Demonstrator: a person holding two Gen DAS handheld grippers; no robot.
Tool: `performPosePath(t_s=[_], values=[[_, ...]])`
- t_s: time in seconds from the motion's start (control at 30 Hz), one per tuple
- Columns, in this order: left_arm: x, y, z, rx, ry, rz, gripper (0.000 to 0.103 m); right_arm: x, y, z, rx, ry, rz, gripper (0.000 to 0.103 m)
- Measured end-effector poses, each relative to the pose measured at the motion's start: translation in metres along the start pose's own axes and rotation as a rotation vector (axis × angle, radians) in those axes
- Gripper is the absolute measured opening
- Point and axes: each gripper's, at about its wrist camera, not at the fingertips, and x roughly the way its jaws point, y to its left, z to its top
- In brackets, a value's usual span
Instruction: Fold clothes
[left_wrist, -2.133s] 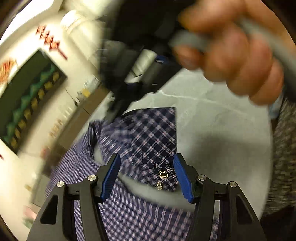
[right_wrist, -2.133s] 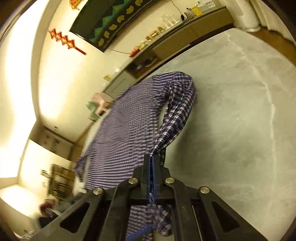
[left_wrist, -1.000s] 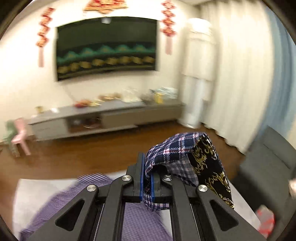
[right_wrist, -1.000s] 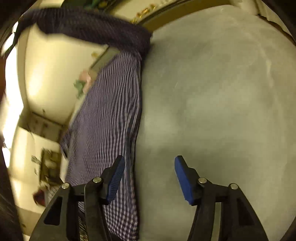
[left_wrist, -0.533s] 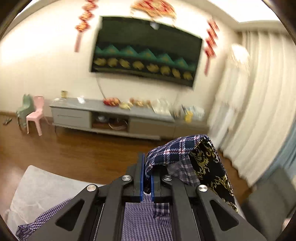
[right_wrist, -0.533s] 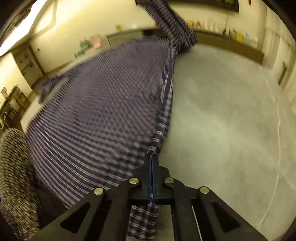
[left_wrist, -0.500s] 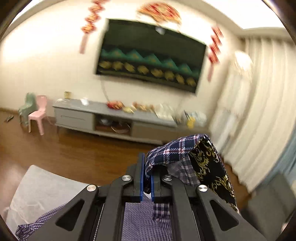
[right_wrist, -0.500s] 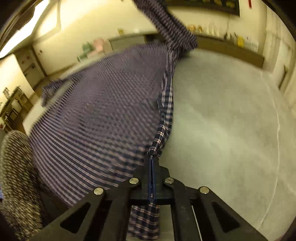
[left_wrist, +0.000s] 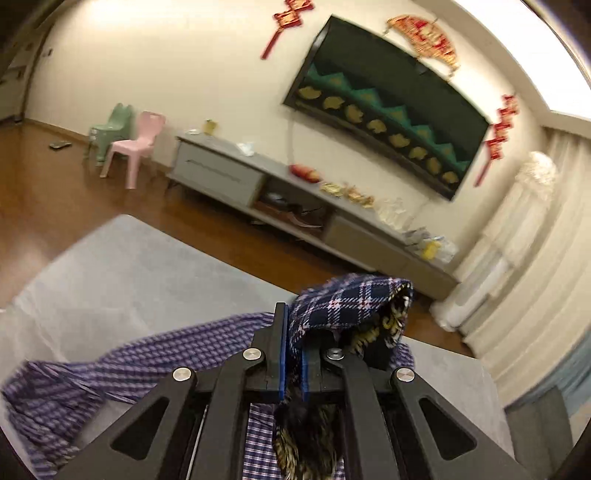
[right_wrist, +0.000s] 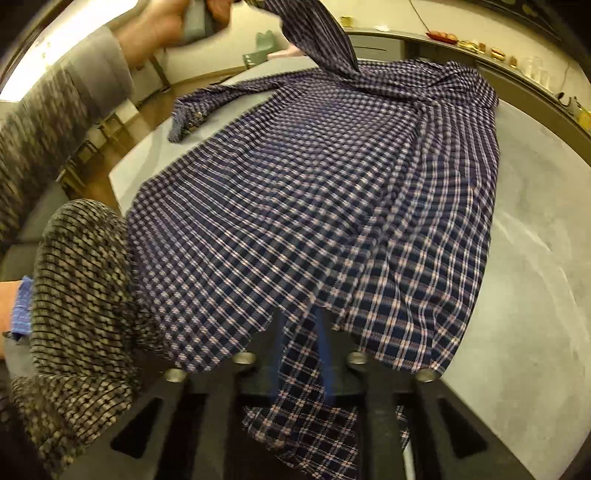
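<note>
**Plaid shirt spread on the grey table, one corner pinched**

The left gripper (left_wrist: 291, 354) is clenched on a fold of the plaid shirt (right_wrist: 332, 192), its gold-patterned lining showing at 3 o'clock. The right gripper (right_wrist: 301, 332) has its jaws opening, with the shirt's hem lying between them. The shirt covers the grey table (right_wrist: 528, 258) from 6 toward 12 o'clock, one sleeve (right_wrist: 207, 107) out at 10 o'clock.

One plaid shirt (right_wrist: 314, 192) on one grey tabletop (right_wrist: 535, 258). Two grippers: left (left_wrist: 291, 354), right (right_wrist: 301, 347). Two small chairs: one pink (left_wrist: 136, 146), one green (left_wrist: 112, 129). One wall screen (left_wrist: 384, 107).
</note>
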Motion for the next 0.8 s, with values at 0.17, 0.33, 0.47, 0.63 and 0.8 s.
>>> performPosePath(t_s=[0.17, 0.33, 0.47, 0.63, 0.8], values=[[-0.021, -0.002, -0.006, -0.029, -0.037, -0.205, 0.004, -0.052, -0.048, 0.065, 0.085, -0.123, -0.071, 0.043], [-0.054, -0.020, 0.001, 0.005, -0.105, -0.379, 0.004, -0.038, -0.115, 0.181, 0.097, -0.160, -0.267, 0.062], [-0.064, -0.032, -0.005, 0.083, -0.082, -0.403, 0.004, 0.006, -0.183, 0.277, 0.003, -0.109, -0.512, 0.067], [-0.078, -0.032, 0.006, 0.143, -0.087, -0.426, 0.004, 0.071, -0.217, 0.332, -0.334, 0.135, -0.545, 0.067], [-0.082, -0.021, 0.020, 0.110, -0.097, -0.452, 0.004, 0.095, -0.197, 0.338, -0.736, 0.309, -0.485, 0.067]])
